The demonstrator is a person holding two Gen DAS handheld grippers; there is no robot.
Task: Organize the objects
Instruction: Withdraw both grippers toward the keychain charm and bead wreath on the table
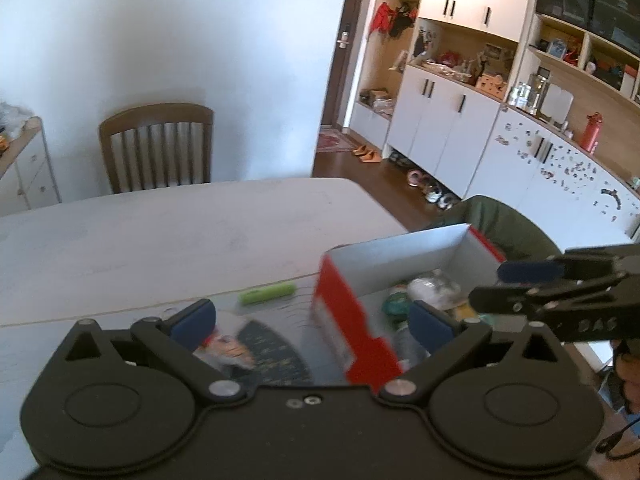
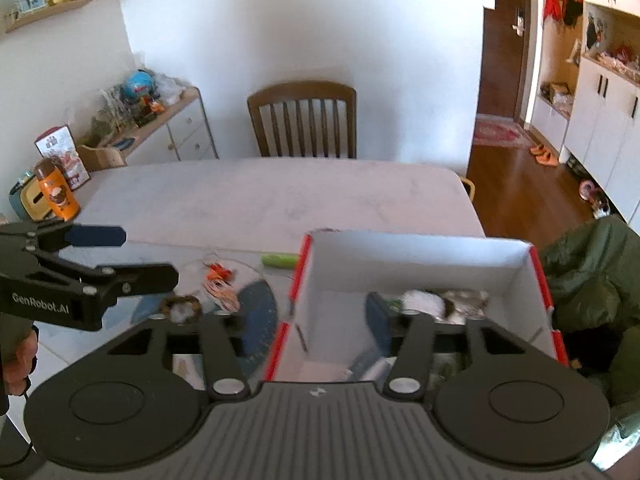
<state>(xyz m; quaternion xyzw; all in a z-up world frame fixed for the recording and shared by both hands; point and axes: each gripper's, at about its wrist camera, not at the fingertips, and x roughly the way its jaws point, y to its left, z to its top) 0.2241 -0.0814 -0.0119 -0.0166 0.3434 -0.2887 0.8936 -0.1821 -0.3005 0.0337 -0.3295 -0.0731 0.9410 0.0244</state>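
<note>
Left gripper (image 1: 314, 320) jaws wide apart, empty, above red box (image 1: 352, 320) wall. Right gripper (image 2: 300, 316) also apart, over box interior; green tube (image 2: 279, 260) on worktop (image 2: 280, 196) beside box.

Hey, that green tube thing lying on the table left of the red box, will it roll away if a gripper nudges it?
Probably. The green tube looks cylindrical and lies on its side on the smooth table, so a sideways nudge would likely roll it. It looks rigid and small, probably light. The red box beside it might stop it.
</note>
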